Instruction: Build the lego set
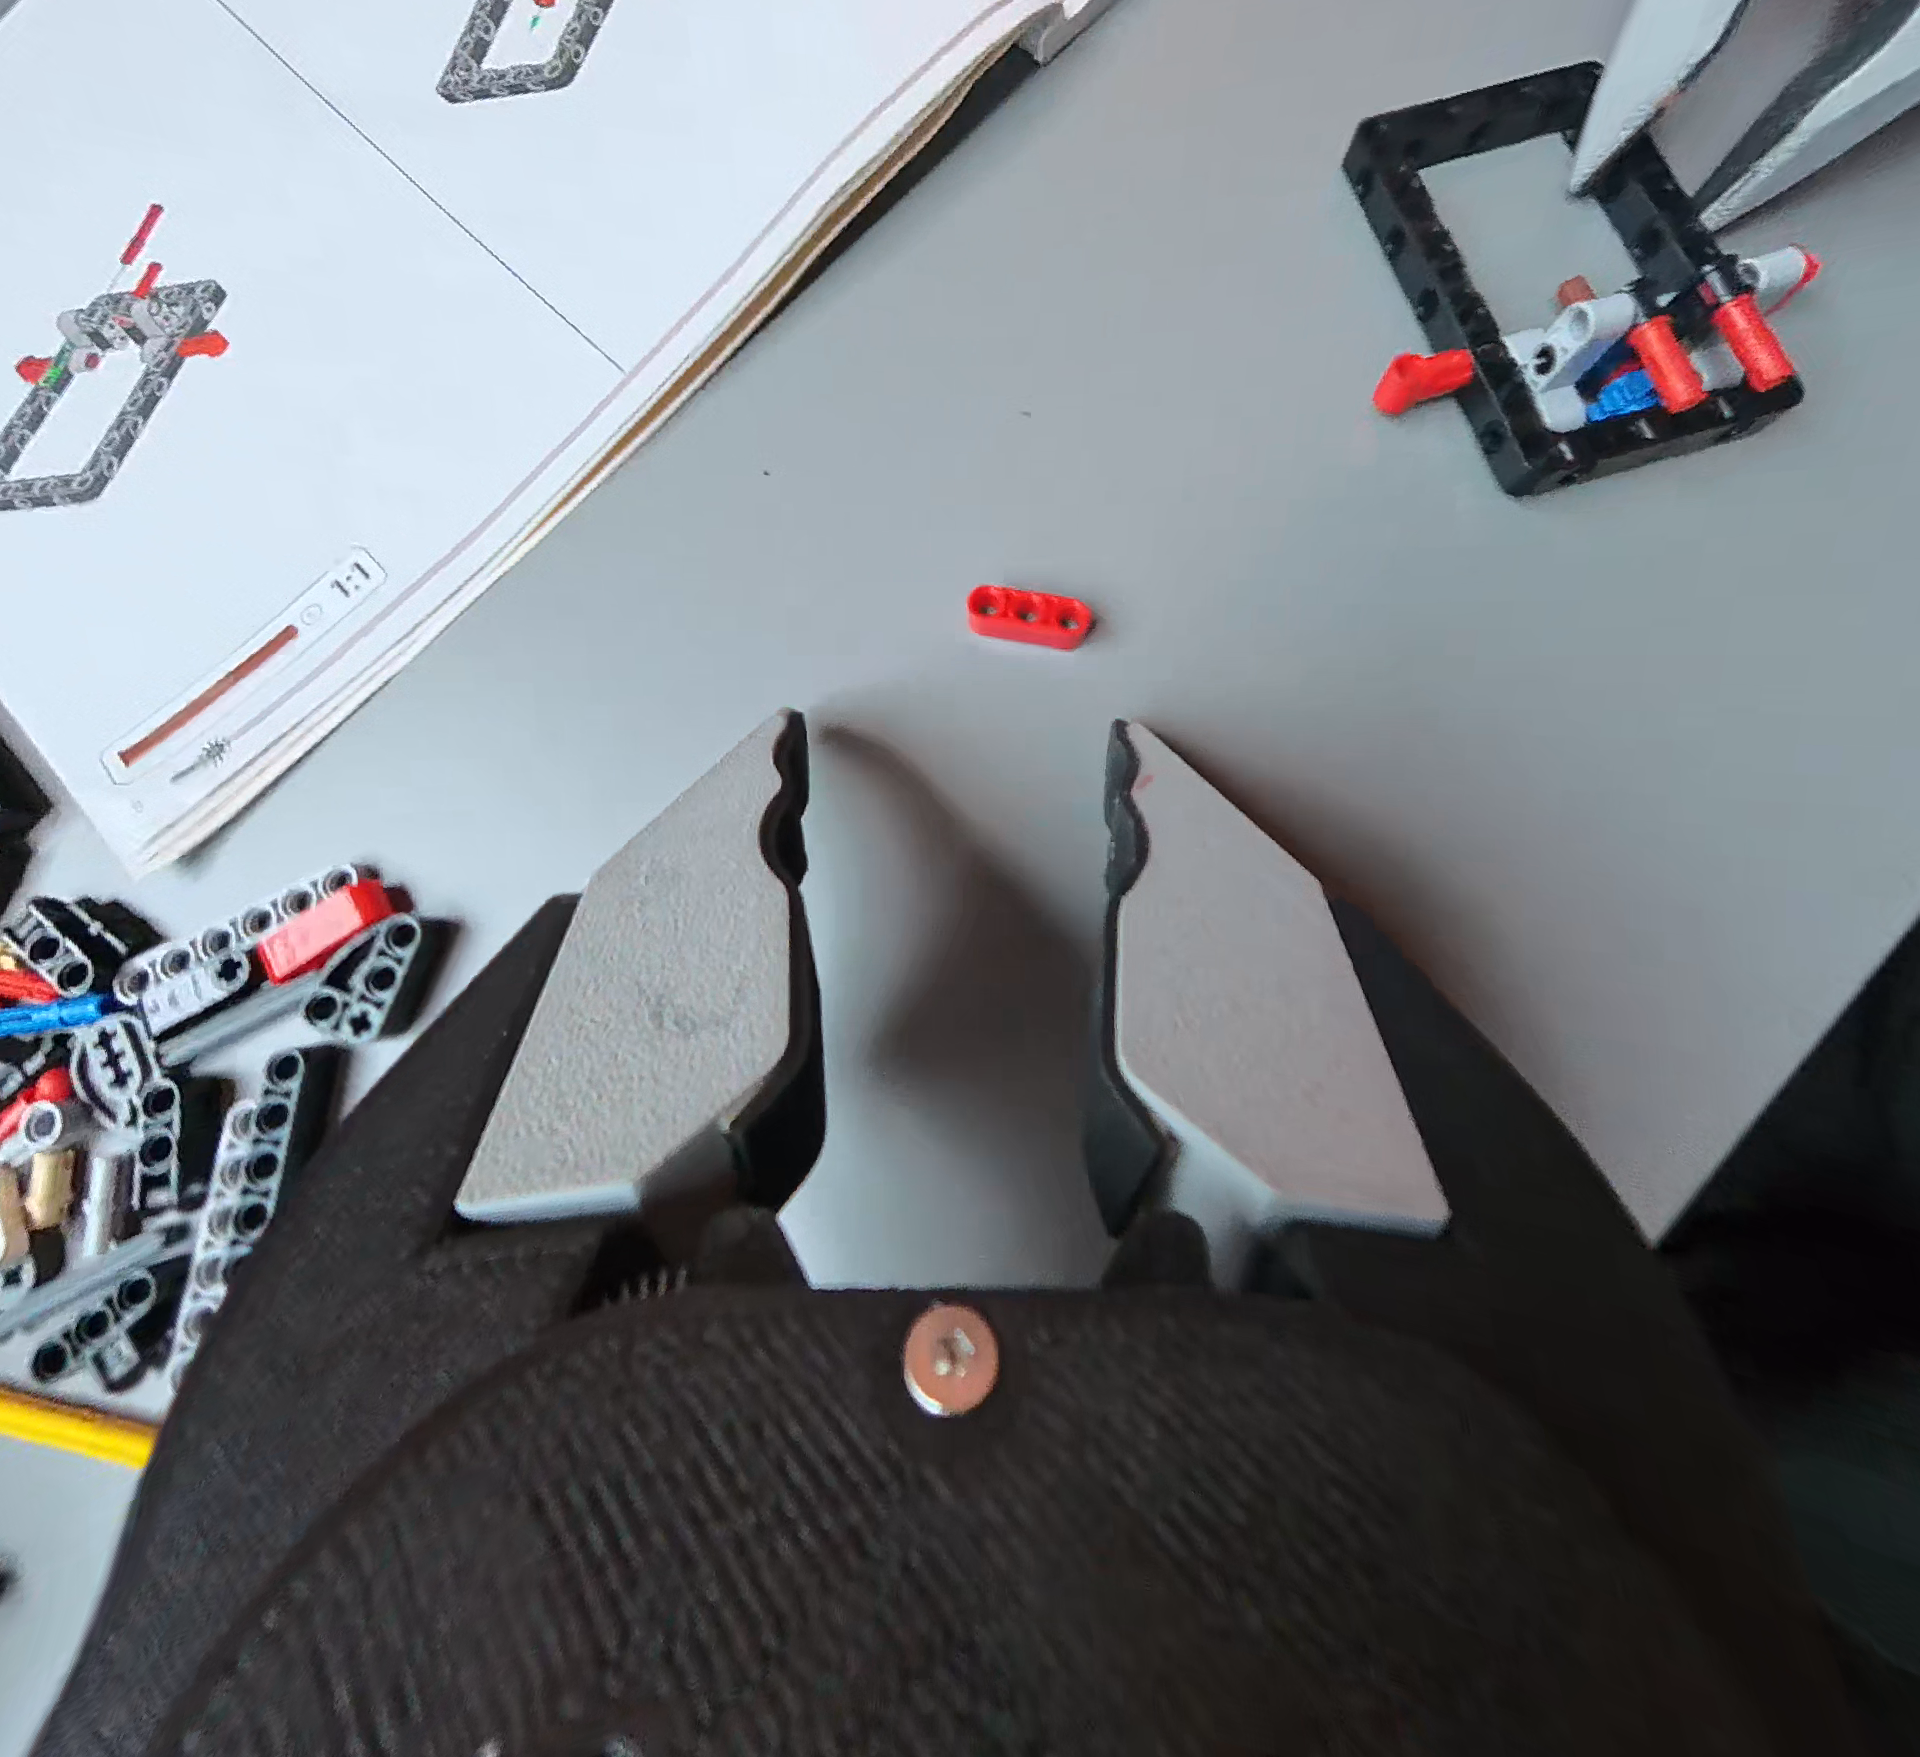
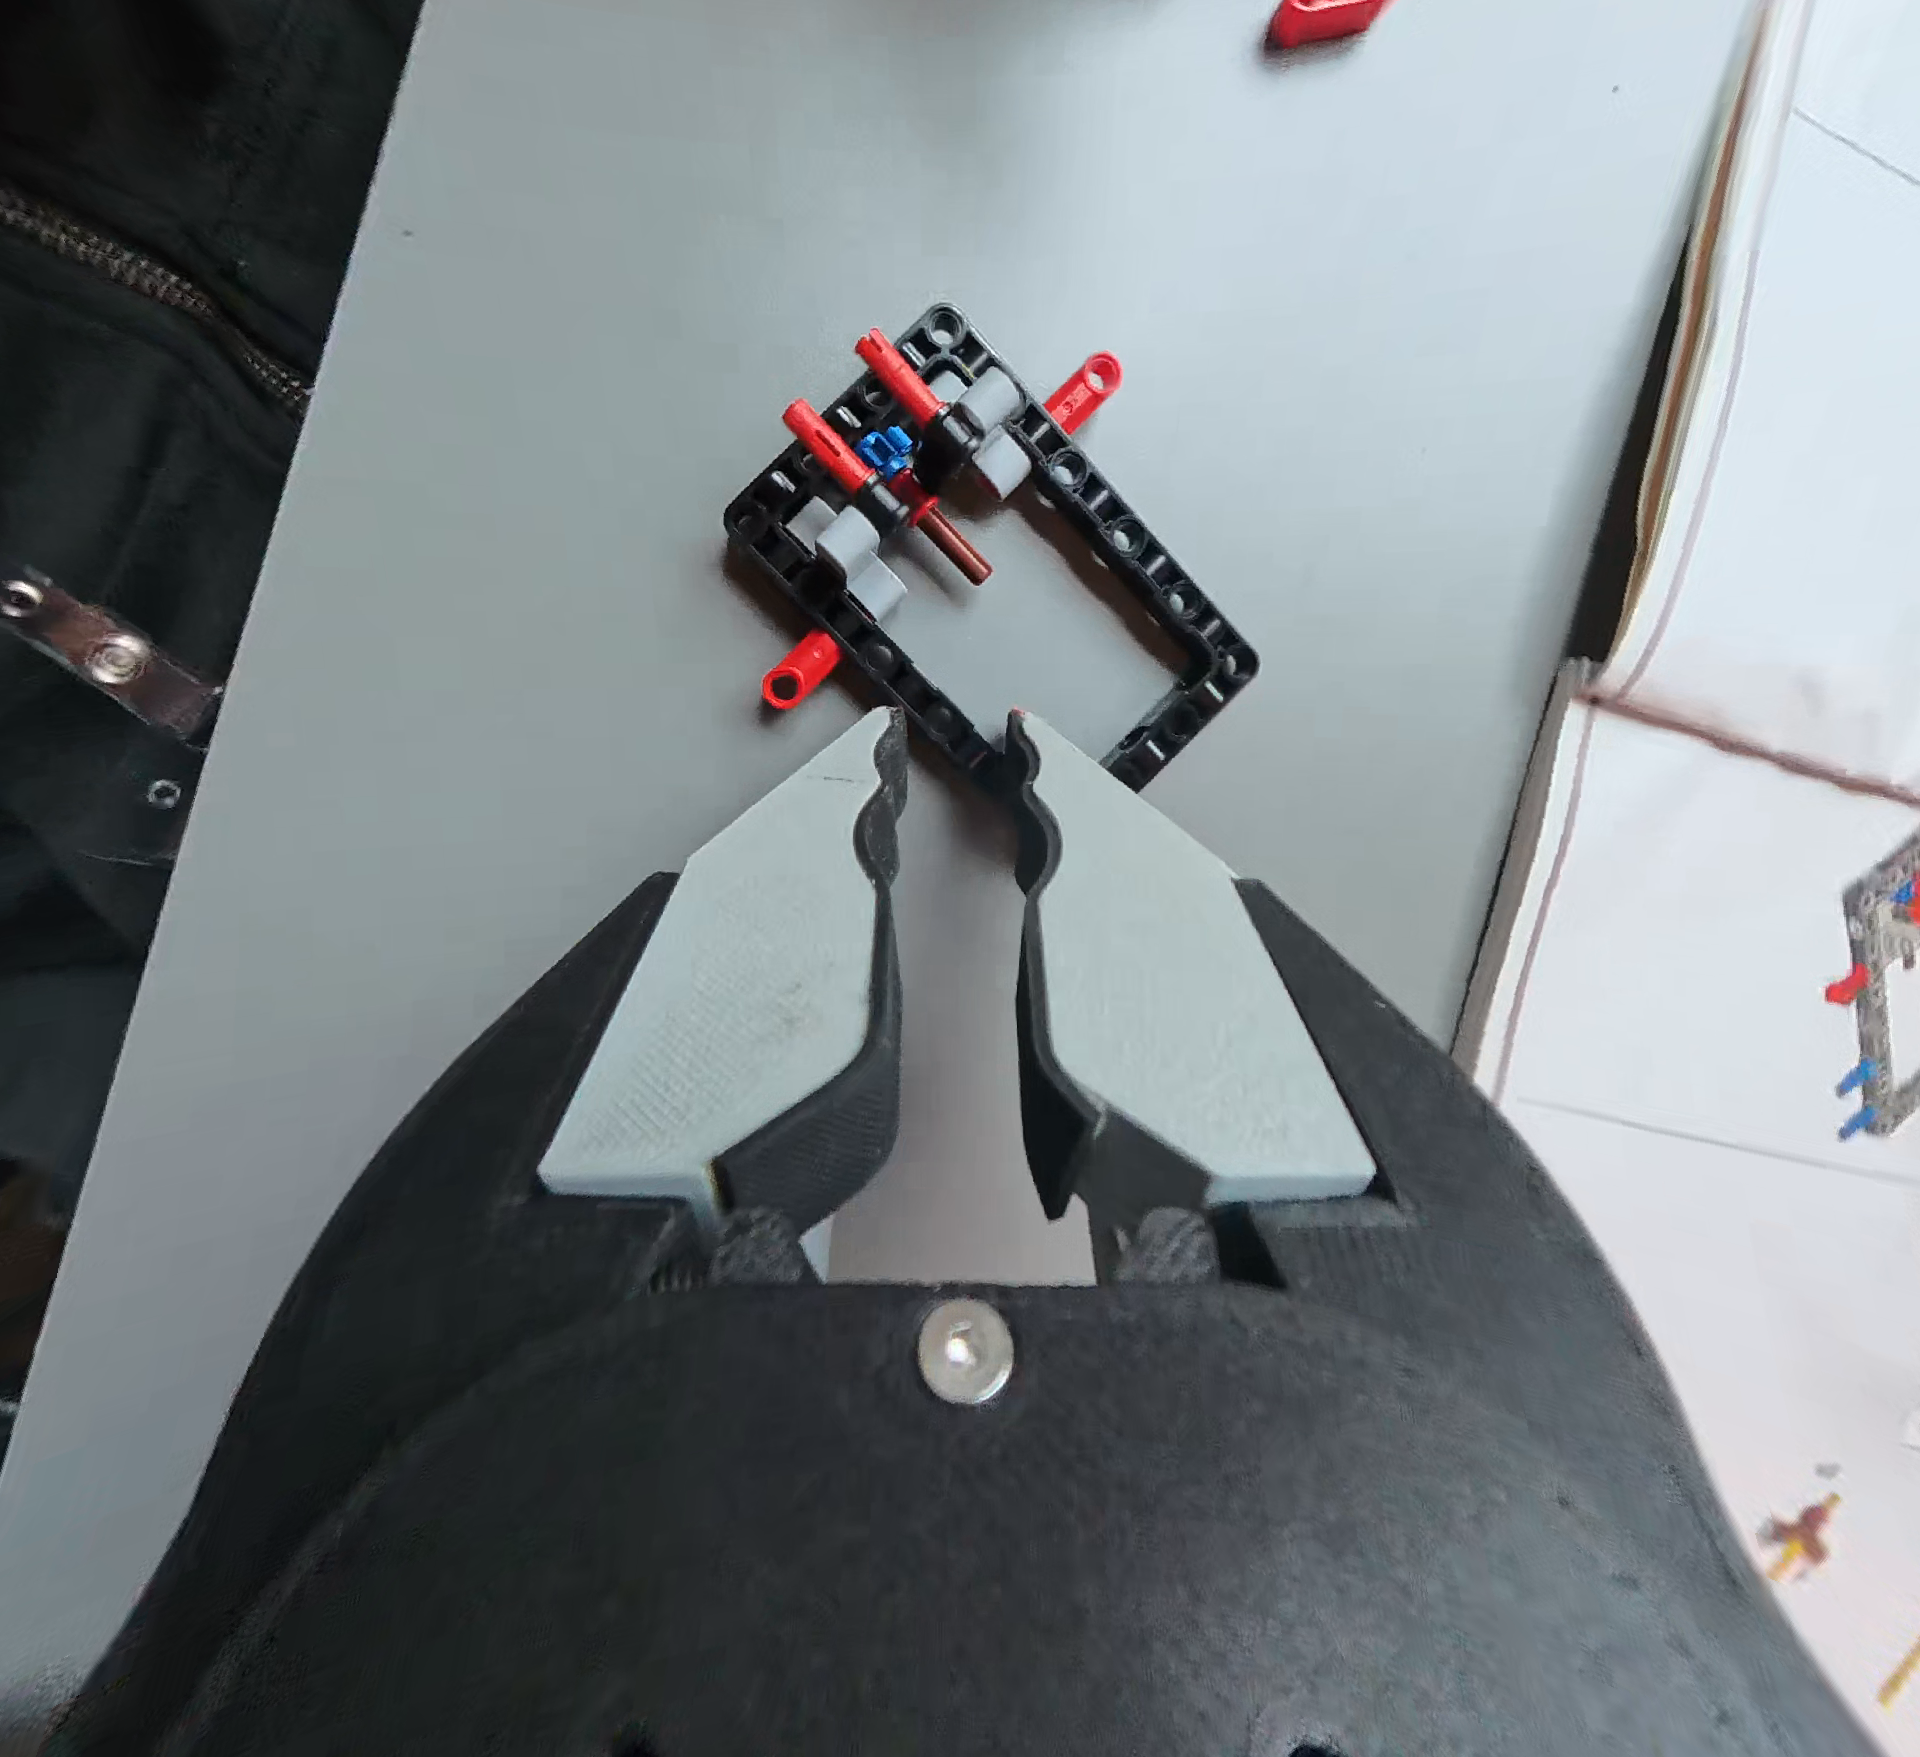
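Note:
A black rectangular frame point(image 2: 1127, 544) lies on the grey table, with grey connectors, red axles, red pins and a blue gear fitted at one end. My right gripper point(image 2: 954, 728) is shut on the frame's side beam near its near corner. In the left wrist view the frame point(image 1: 1444, 294) sits at the far right under the right gripper's fingers point(image 1: 1704, 45). A loose red three-hole beam point(image 1: 1029, 613) lies on the table just ahead of my left gripper point(image 1: 956, 728), which is open and empty. The red beam also shows in the right wrist view point(image 2: 1335, 3).
An open instruction booklet point(image 1: 343, 253) lies at the far left; it shows in the right wrist view point(image 2: 1766, 824) on the right. A pile of loose parts point(image 1: 177, 1084) sits at the near left. The table edge point(image 1: 1683, 1188) is at the near right. A person's dark clothing point(image 2: 156, 357) is beside the table. Some 20 cm of space lies between my two pairs of fingers.

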Demonstrator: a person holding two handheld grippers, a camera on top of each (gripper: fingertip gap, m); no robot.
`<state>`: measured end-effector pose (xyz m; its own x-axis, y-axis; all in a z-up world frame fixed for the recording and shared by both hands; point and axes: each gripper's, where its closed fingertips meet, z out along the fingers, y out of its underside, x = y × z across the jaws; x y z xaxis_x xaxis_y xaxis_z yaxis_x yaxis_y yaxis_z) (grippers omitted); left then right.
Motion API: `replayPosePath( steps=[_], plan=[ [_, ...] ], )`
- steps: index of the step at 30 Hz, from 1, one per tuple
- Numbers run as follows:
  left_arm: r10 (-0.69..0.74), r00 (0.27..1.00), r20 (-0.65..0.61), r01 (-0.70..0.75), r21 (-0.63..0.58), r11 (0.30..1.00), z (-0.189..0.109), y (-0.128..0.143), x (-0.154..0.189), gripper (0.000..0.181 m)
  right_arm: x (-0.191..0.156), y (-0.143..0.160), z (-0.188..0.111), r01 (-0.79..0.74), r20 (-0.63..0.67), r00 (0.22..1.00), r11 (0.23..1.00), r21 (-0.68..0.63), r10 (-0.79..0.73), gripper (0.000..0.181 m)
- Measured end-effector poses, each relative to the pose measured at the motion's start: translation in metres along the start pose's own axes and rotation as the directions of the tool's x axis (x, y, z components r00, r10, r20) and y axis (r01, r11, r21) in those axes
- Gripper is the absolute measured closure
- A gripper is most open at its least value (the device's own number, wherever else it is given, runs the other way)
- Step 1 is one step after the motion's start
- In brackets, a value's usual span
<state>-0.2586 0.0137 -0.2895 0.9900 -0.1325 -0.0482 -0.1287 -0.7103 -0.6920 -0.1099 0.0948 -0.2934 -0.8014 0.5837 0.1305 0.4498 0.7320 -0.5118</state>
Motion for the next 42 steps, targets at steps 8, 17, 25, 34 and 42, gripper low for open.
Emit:
replayPosePath(
  steps=[8, 17, 25, 34, 42],
  plan=[
    [0.079, 0.991, -0.110, -0.080, -0.001, 0.997, 0.019, -0.019, 0.017, 0.145, 0.009, 0.022, -0.012, -0.224, -0.159, 0.959, 0.971, 0.083, 0.235, 0.168],
    [0.067, 0.990, -0.127, -0.062, 0.042, 0.997, 0.016, -0.023, 0.026, 0.159, 0.012, 0.032, -0.026, -0.332, -0.177, 0.910, 0.916, 0.227, 0.374, 0.161],
    [0.394, 0.899, -0.193, -0.192, 0.636, 0.747, -0.027, -0.124, 0.122, 0.159, 0.009, -0.009, -0.073, -0.532, 0.138, 0.812, 0.623, 0.573, 0.567, 0.156],
    [0.533, 0.837, -0.121, -0.216, 0.823, 0.526, -0.045, -0.151, 0.173, 0.159, -0.016, -0.077, -0.083, -0.682, 0.565, 0.731, 0.422, 0.598, 0.382, 0.159],
    [0.517, 0.847, -0.122, -0.213, 0.813, 0.542, -0.044, -0.147, 0.166, 0.159, -0.023, -0.091, -0.072, -0.699, 0.621, 0.711, 0.428, 0.573, 0.329, 0.181]
  ],
)
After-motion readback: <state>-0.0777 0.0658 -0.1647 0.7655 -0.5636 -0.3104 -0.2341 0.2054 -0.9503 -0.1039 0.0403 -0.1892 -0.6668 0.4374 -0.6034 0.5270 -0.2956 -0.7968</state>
